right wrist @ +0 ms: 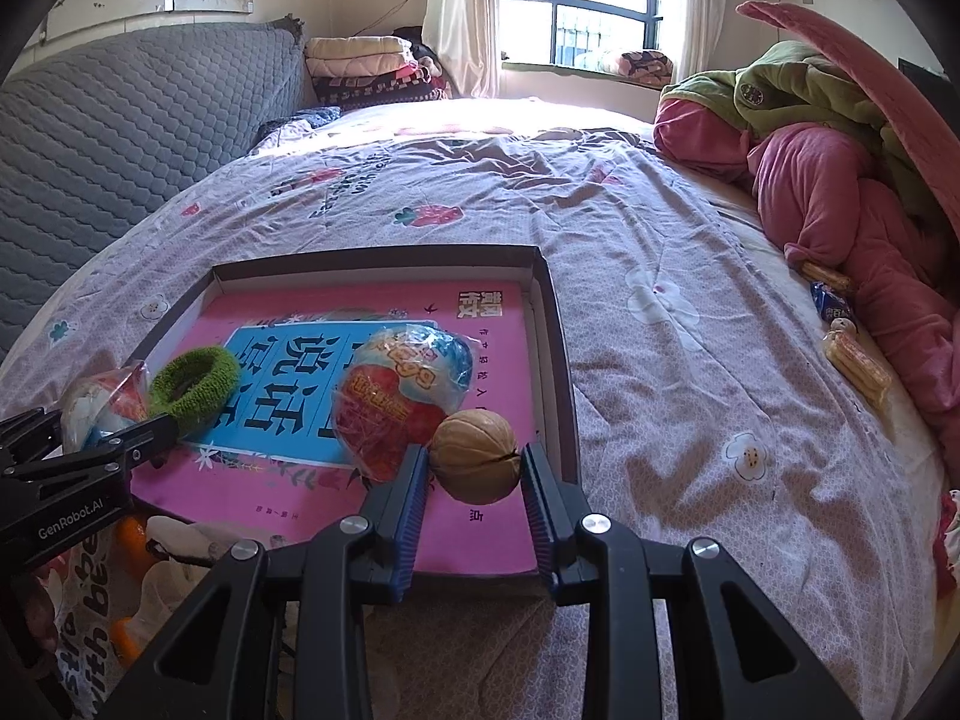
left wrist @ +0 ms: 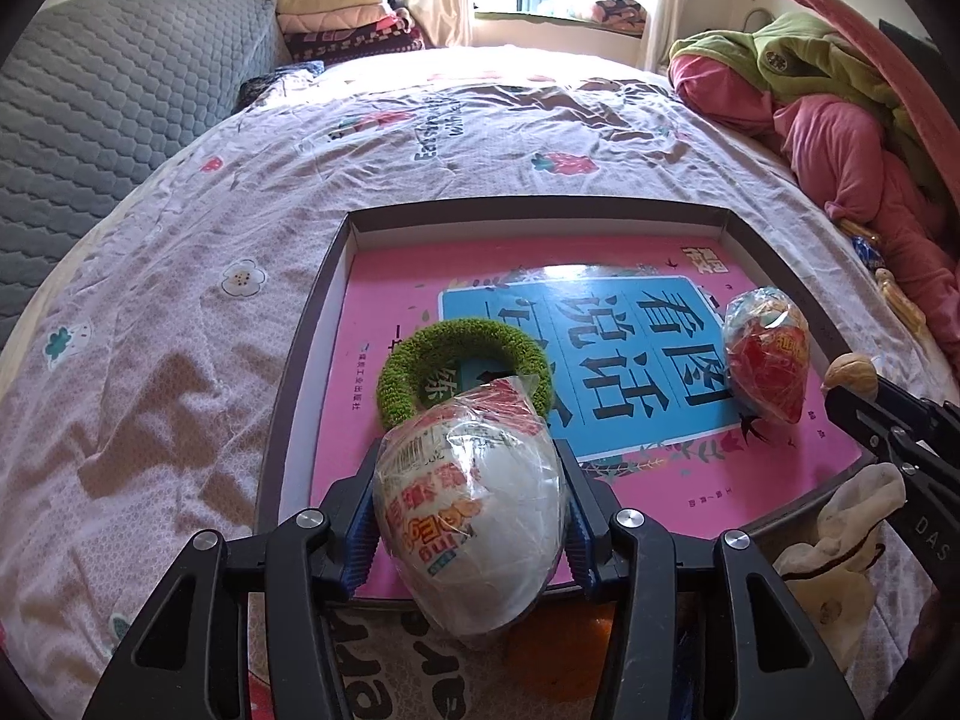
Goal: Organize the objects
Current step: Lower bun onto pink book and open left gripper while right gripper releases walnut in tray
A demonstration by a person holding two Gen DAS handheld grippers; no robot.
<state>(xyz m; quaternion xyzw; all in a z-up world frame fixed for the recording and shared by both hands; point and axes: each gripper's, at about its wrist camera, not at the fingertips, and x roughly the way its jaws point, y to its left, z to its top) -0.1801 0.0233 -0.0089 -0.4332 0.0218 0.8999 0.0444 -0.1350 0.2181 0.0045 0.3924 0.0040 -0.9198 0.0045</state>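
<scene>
- Grippers, two of them, black with ribbed blue pads: the left gripper point(left wrist: 471, 516) is clamped on a white egg-shaped toy point(left wrist: 474, 516) in crinkly printed plastic wrap, held over the near edge of the tray; the right gripper point(right wrist: 475, 480) pinches a walnut point(right wrist: 476, 455) between its pads, above the tray's near right corner.
- Tray point(left wrist: 540, 211): one, a shallow rectangular cardboard box lid with dark outer walls and a pale inside, lying on the bed.
- Book point(left wrist: 420, 276): one, flat, with a glossy pink cover and a blue panel of large black characters, filling the tray floor.
- Wrapped eggs: two. Besides the white one, a red-and-blue egg point(left wrist: 767, 354) in clear, shiny film rests on the book towards the tray's right side.
- Hair tie point(left wrist: 462, 363): one, a fuzzy green ring, lying on the book just behind the held white egg.
- Walnut: one, round, tan, ridged, with a dark seam across it.
- Snack packets point(right wrist: 852, 360): several small ones, well apart to the right, beside a rumpled pink blanket point(right wrist: 840, 192).
- Bedsheet point(left wrist: 180, 300): thin, creased, pale lilac with flower prints.
</scene>
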